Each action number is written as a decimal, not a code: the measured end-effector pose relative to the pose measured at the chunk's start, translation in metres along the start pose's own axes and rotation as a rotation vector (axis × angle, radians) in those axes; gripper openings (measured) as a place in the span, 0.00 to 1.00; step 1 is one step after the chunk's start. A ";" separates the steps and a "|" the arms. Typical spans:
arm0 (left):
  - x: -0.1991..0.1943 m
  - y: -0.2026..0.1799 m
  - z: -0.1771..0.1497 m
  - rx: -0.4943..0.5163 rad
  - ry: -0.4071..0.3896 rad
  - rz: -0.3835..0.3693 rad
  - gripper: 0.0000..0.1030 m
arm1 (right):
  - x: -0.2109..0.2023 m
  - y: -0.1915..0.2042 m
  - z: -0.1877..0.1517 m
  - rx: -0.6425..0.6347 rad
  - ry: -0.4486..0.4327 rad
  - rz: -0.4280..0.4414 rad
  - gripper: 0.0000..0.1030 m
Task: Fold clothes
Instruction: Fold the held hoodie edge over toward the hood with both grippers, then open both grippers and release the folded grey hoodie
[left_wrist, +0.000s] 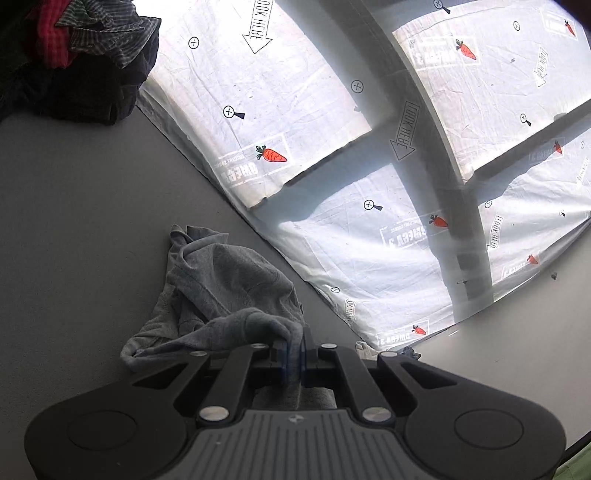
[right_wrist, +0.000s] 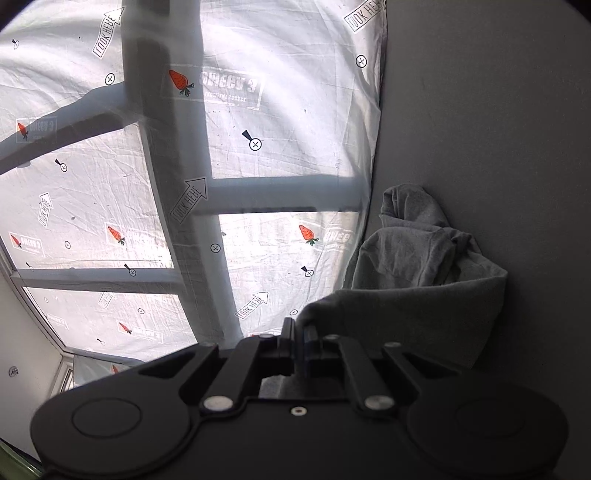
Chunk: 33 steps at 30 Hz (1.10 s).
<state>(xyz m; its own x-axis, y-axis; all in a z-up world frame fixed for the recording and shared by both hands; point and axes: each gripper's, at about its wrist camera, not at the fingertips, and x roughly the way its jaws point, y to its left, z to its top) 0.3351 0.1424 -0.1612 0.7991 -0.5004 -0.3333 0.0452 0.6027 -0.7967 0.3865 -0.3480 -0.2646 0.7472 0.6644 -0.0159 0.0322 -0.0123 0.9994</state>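
Both grippers are clenched on the same grey garment (left_wrist: 221, 284), a soft knit piece that lies bunched and creased on the grey counter (left_wrist: 74, 221) beside a sunlit window covered with a carrot-printed sheet (left_wrist: 303, 88). The left gripper (left_wrist: 293, 354) has its jaws pinched tight on a ridge of fabric at the near edge, and the rest of the cloth slumps away from it in loose folds. The right gripper (right_wrist: 299, 347) likewise has its jaws closed on a fold of the grey garment (right_wrist: 424, 288), which rises in a hump against the counter's far side.

With both edges held and the body crumpled, the step looks like spreading the piece flat before a fold can be made (which edges are pinched, hem or shoulder, cannot be told). To do it well, draw the two grips apart evenly until the cloth is taut, lay it flat, and avoid trapping a second layer. A pile of dark and checked clothes (left_wrist: 74, 55) sits well apart in the corner.
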 end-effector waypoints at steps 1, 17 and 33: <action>0.004 -0.001 0.005 0.009 0.001 -0.003 0.06 | 0.003 0.000 0.004 0.001 -0.005 0.005 0.05; 0.106 0.041 0.074 -0.081 -0.035 0.069 0.06 | 0.090 -0.030 0.081 0.063 -0.090 -0.039 0.05; 0.161 0.060 0.104 -0.073 0.027 0.290 0.24 | 0.131 -0.036 0.112 0.050 -0.113 -0.098 0.44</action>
<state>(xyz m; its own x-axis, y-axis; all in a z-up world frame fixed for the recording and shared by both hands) 0.5291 0.1626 -0.2099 0.7558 -0.3309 -0.5650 -0.2271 0.6769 -0.7002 0.5578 -0.3437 -0.3063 0.8088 0.5757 -0.1197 0.1395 0.0099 0.9902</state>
